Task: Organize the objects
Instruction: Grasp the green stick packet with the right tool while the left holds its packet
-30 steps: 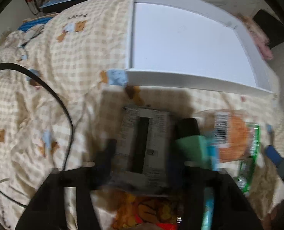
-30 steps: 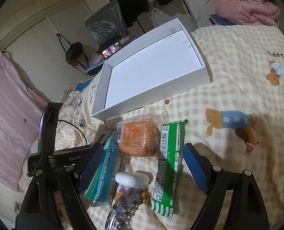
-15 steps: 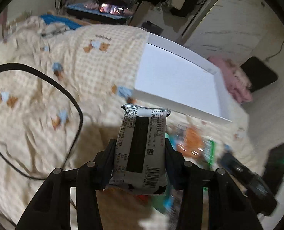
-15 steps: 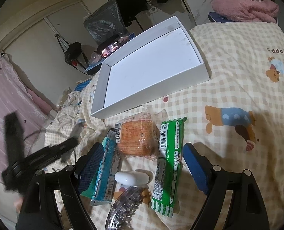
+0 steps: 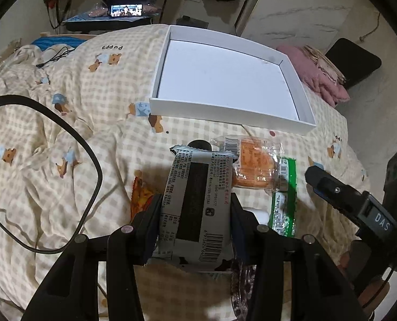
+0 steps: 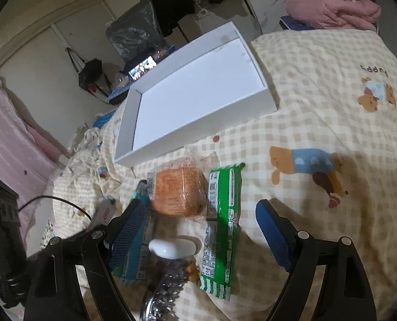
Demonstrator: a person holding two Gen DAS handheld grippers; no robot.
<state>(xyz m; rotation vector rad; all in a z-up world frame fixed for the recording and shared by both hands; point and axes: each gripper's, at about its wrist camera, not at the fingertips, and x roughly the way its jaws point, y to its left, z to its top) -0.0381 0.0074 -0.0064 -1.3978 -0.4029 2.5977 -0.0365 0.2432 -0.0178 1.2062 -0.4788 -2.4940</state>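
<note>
My left gripper (image 5: 195,222) is shut on a grey and black snack packet (image 5: 198,203), held above the bed. An empty white tray (image 5: 225,80) lies farther ahead; it also shows in the right wrist view (image 6: 198,99). My right gripper (image 6: 198,230) is open, low over a pile of items: an orange wrapped bun (image 6: 178,191), a green packet (image 6: 222,224), a teal packet (image 6: 135,251), a white oval case (image 6: 175,247) and a hair clip (image 6: 163,291). The bun (image 5: 254,167) and green packet (image 5: 284,195) also show in the left wrist view.
The bed has a checked bear-print cover (image 5: 64,133). A black cable (image 5: 91,165) loops on its left. A pink blanket (image 6: 332,10) lies beyond the tray. A lit screen (image 5: 126,10) stands at the back.
My left gripper closed on the grey packet, lifted it off the pile and now holds it steadier, facing the tray. The right gripper has hardly moved.
</note>
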